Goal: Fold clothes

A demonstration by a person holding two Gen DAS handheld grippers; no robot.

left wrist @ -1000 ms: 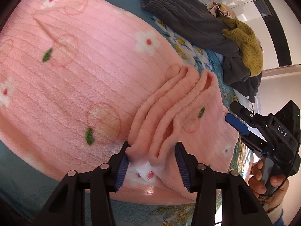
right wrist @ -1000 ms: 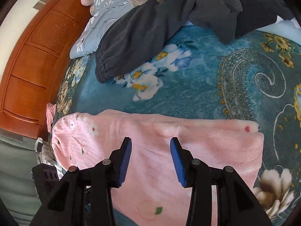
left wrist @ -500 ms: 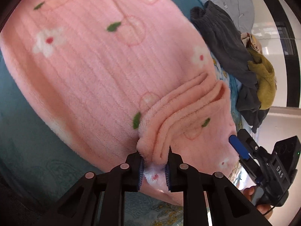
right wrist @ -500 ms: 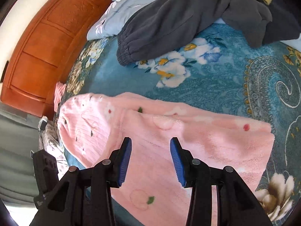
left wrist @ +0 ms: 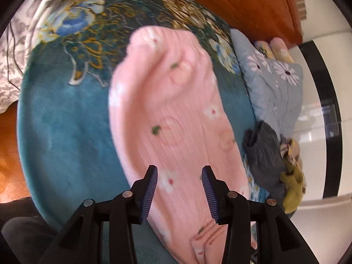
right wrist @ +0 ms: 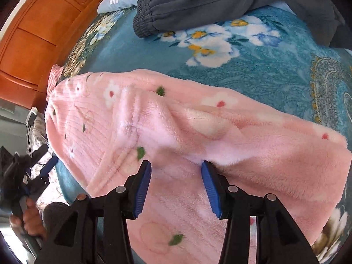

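The pink fleece garment, printed with small white flowers and green leaves, lies spread on the bed's teal floral blanket. In the left wrist view it runs as a long strip from about 12 o'clock down to 6 o'clock, with a soft ridge of cloth raised along its upper half.

The left claw hangs above the lower part of the garment. Its jaws are opening — the blue ribbed pads stand apart with only the flat fleece showing below the gap, and nothing is pinched between them. This view is blurred, so fine detail of the cloth's edge is hard to read.

The right claw points down at the same garment from the other side. Its jaws are also opening, and the pads sit just over a puckered fold of fleece; whether the right-hand pad touches the cloth cannot be told, but no fold is clamped.

At 12 to 1 o'clock in the right wrist view lie dark grey trousers with an elastic cuff, well apart from the pink piece. The wooden headboard fills 10 o'clock. At 8 o'clock a hand grips the other tool's handle. In the left wrist view a mustard-yellow garment sits beside the grey trousers at 4 o'clock — next to a pale blue daisy-print pillow.
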